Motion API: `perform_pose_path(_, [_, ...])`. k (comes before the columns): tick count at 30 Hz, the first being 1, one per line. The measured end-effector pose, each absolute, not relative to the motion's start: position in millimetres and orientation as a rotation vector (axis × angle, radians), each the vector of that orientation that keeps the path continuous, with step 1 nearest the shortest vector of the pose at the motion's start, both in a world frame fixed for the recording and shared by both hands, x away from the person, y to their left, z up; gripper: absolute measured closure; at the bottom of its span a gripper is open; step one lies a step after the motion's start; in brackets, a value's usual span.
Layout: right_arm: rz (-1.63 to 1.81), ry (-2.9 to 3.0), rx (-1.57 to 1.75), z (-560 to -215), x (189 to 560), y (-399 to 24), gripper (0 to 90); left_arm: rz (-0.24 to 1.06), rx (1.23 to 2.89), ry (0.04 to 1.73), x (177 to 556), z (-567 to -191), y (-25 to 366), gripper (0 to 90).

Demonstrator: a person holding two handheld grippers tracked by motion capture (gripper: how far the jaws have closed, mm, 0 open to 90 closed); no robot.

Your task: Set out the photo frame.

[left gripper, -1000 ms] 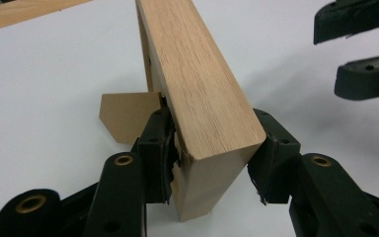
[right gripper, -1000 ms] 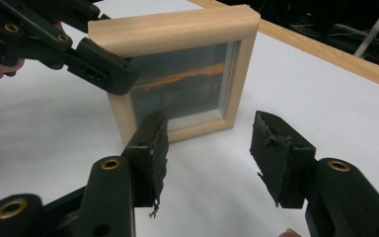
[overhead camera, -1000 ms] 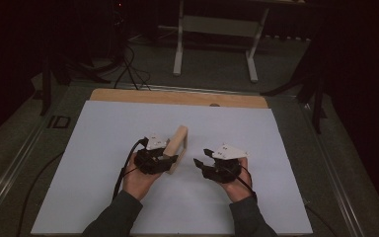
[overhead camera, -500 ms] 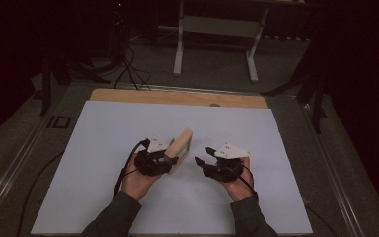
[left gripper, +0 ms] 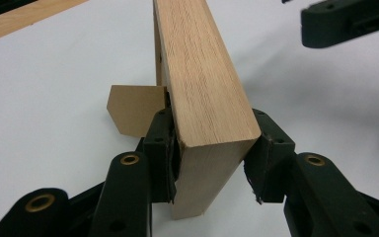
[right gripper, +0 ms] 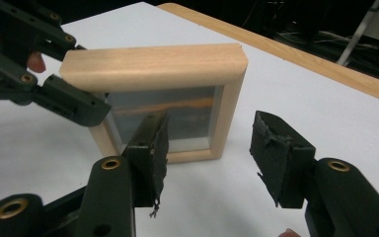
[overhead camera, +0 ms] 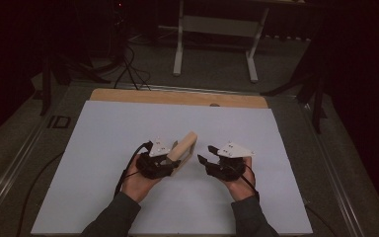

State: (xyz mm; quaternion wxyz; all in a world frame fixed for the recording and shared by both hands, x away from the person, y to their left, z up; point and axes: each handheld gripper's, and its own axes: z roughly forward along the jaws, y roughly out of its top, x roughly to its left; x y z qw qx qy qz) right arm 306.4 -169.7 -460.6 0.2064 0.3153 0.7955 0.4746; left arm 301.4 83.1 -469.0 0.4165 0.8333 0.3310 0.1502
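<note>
The left gripper (left gripper: 212, 163) is clamping the near end of a wooden picture frame (left gripper: 202, 84), its two black jaws pressing on the frame's opposite faces, and the jaws have just been closing further onto the wood between them. In the high view this left gripper (overhead camera: 170, 160) is sitting in the person's left hand (overhead camera: 138, 177) with the picture frame (overhead camera: 185, 148) standing on edge on the white sheet (overhead camera: 103, 148), running away from the jaws toward the far side of the table. A small brown stand flap (left gripper: 133, 108) is sticking out from the frame's back (it is resting just beside the left-hand jaw). The right gripper (right gripper: 207, 148) is standing open with nothing between its jaws, pointing at the glazed front of the picture frame (right gripper: 168, 94), near it but apart. In the high view the right gripper (overhead camera: 208, 159) is lying in the right hand (overhead camera: 239, 180), just right of the frame. Beyond the sheet, the wooden table edge (overhead camera: 177, 97) is showing as a pale strip.
</note>
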Motion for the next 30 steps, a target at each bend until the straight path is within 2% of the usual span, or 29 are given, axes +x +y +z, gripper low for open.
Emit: perform_pose_path(30, [1.382,2.094,0.902,-436.1,321.1,-171.3,49.0,0.371,2.12,0.705,292.7,-470.6,77.4,59.3])
